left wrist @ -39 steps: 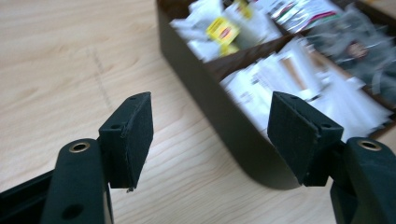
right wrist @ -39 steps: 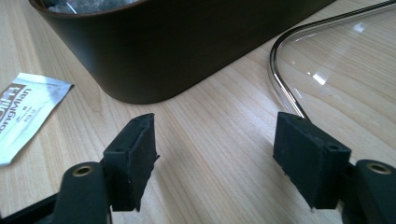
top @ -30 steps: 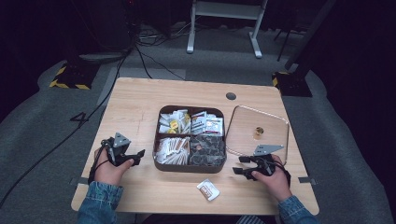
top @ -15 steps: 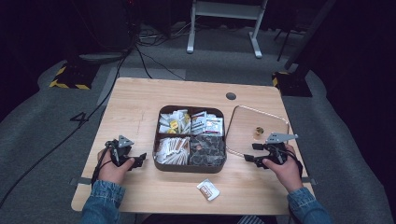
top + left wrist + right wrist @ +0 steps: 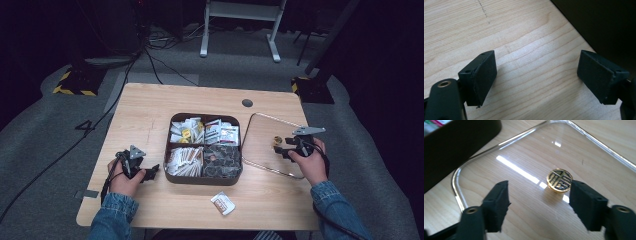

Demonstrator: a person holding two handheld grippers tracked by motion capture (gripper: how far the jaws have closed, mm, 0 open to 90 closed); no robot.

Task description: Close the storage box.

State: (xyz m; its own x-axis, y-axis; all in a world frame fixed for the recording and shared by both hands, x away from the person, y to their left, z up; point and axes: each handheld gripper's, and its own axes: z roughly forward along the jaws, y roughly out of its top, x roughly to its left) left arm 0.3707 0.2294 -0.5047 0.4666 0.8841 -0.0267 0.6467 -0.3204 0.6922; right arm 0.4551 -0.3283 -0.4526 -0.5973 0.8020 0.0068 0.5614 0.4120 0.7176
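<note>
A dark brown tray [image 5: 204, 181] with four compartments of sachets sits mid-table. To its right a clear lid [image 5: 260, 135] lies flat on the wood, with a gold knob [image 5: 276, 141] on it. My right gripper [image 5: 281, 150] hovers low over the lid [image 5: 524, 150]. Its jaws are open and have just been closing, and nothing is pressed between them [image 5: 539, 197]. The knob [image 5: 559, 180] stands just beyond the right jaw's tip. My left gripper [image 5: 151, 172] rests by the tray's near left corner. Its jaws have just been opening and there is only bare wood between them [image 5: 536, 72].
A loose white and brown sachet [image 5: 223, 203] lies near the table's front edge, below the tray. The tray's dark wall [image 5: 604, 22] rises close on the right of the left gripper. A round grommet [image 5: 247, 103] sits at the back of the table.
My right hand has moved back and to the right, from the table's front onto the clear lid beside the knob. The left hand has settled a little lower by the tray.
</note>
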